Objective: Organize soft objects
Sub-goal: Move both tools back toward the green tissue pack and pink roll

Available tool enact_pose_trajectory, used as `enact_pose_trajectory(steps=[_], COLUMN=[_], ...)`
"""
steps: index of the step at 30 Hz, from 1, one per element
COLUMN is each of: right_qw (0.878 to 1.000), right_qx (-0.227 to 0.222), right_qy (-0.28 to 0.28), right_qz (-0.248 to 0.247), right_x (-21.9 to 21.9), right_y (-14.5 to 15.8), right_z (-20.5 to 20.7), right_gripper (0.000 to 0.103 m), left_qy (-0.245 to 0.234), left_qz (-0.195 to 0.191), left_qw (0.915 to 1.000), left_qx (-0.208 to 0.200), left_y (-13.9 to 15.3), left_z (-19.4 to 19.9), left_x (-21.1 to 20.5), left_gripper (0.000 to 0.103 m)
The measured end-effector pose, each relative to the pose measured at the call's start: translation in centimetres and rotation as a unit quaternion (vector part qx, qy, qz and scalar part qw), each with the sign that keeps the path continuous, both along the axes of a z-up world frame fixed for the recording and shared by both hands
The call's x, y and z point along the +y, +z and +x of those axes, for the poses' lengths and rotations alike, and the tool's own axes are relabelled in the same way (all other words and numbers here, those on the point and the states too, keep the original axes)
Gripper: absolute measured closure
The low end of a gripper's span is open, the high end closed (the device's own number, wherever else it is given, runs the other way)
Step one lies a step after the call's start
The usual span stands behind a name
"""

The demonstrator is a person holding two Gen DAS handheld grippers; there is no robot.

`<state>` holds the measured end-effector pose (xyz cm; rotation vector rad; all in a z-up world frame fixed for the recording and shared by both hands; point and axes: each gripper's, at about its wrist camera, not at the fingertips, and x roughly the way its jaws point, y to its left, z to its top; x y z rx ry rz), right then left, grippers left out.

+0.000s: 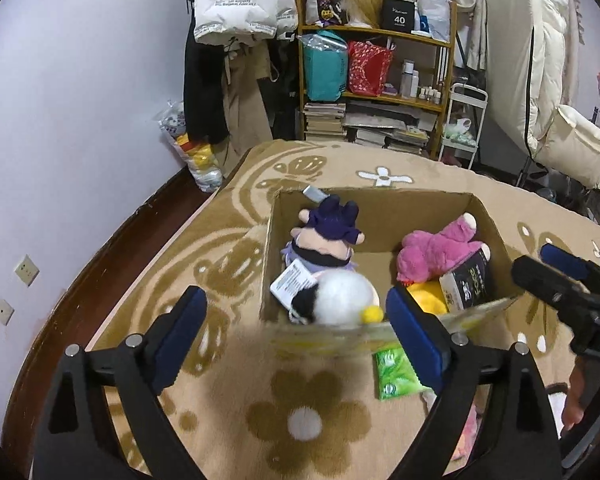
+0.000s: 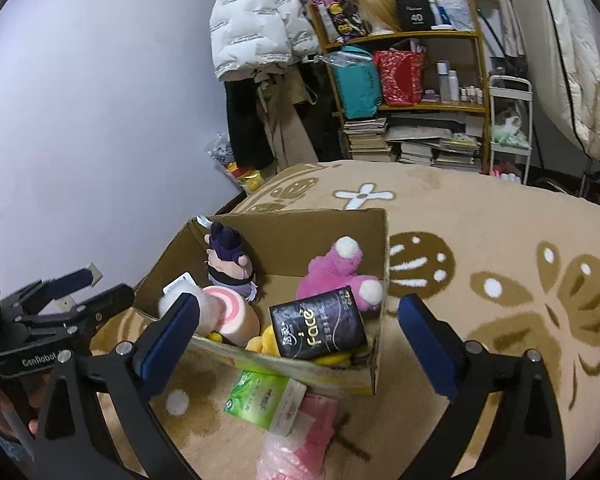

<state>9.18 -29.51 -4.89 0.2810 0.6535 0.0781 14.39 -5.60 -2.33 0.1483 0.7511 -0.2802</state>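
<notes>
Ahead of the grippers, the open brown cardboard box [image 2: 320,232] was crowded with toys; its near wall barred a low approach, the top stood clear.

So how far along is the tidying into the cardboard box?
Mostly done: the cardboard box already holds the pink plush, a purple-haired doll and a black tissue pack. Nothing is in hand; left gripper and right gripper are open. Left on the rug: the green packet and a pink bundle.

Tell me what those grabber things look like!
Both are black plastic tools. The left gripper and right gripper each have two long black arms with silver bolts, ending in flat dark blue pads. White lettering marks their bodies; the left one's reads GenRobot. No cables or sleeves show.
</notes>
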Motion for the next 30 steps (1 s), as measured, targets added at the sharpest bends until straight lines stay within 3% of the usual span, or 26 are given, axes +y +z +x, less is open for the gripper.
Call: enact_pose_trajectory(steps=[5,14,30], right_qw=[1.000,0.999,0.997], right_qx=[0.002,0.017,0.062], right_qy=[-0.007,-0.018,-0.049], right_qz=[-0.011,-0.030,-0.022], right_x=[0.1,0.4,0.2], right_y=[1.1,2.1,-0.2], right_z=[-1.8,-4.8,-7.7], right_gripper=[0.000,0.000,0.000], left_qy=[0.001,0.002,-0.011], left_qz=[-0.006,0.004,0.019], left_qw=[0.9999,1.0000,0.9992], left_qx=[0.014,-0.008,0.034], left_y=[0.9,2.8,-0.2], left_z=[-1.5,-4.7,-5.4], left_x=[0.7,1.0,-0.5], left_gripper=[0.011,0.005,0.005])
